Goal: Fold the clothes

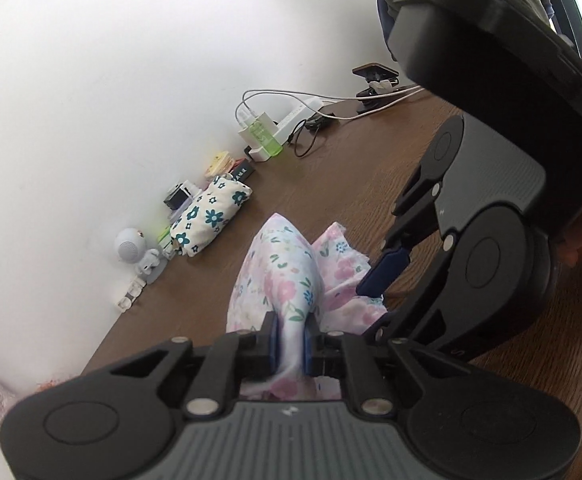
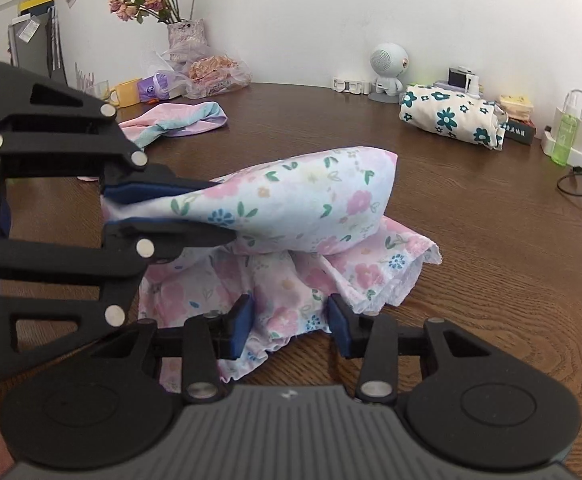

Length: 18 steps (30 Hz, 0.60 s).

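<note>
The pink floral garment (image 2: pixel 291 280) is lying mid-table (image 2: pixel 491 280), one flap lifted. The left gripper (image 1: pixel 291 346) is pinching that flap, jaws nearly closed. The right gripper (image 2: pixel 289 330), jaws partly open, is straddling the hem at six o'clock, gripping nothing.

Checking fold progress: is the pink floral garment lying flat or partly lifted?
Partly lifted: the left tool pinches one fold of the pink floral garment off the table; the rest lies bunched.

Pink-and-white floral garment (image 2: pixel 299 208), cream cloth (image 2: pixel 451 118) with teal flowers, brown wood-grain table (image 2: pixel 491 260), perhaps yellow mug (image 2: pixel 127 94)
</note>
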Available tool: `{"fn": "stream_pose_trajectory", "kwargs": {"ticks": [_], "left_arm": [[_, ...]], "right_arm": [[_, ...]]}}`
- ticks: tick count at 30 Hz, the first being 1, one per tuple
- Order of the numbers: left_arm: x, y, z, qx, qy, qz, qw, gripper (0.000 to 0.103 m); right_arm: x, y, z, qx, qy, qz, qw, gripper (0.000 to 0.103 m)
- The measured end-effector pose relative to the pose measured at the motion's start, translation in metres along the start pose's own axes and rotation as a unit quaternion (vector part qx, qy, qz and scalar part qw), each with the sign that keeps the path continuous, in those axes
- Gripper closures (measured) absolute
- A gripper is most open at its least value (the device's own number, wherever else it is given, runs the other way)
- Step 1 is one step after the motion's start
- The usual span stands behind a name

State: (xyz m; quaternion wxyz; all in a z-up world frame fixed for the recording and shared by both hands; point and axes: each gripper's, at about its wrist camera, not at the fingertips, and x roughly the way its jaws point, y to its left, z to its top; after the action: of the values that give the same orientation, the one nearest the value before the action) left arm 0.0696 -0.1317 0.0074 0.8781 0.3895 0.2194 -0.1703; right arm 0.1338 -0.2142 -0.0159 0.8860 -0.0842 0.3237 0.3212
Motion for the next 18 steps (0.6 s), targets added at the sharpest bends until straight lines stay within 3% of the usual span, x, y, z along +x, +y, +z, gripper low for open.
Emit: {"fn": "stream_pose_trajectory", "kwargs": {"ticks": [6,12,18], "left_arm": [[0.004,-0.003,-0.002,-0.007,0.007,-0.012,0.9999,0.088],[0.006,-0.015,-0.003,-0.006,0.005,-0.040,0.9992,0.079],[0.013,-0.026,-0.005,-0.023,0.007,-0.075,0.9969,0.069]], "right_arm": [[-0.023,-0.010,-0.005,-0.011,-0.010,0.015,1.000,0.061],[-0.069,-0.044,-0.013,0.061,-0.049,-0.003,0.997,0.058],[-0.072,-0.049,-0.006,0.094,-0.077,-0.011,0.992,0.058]]}}
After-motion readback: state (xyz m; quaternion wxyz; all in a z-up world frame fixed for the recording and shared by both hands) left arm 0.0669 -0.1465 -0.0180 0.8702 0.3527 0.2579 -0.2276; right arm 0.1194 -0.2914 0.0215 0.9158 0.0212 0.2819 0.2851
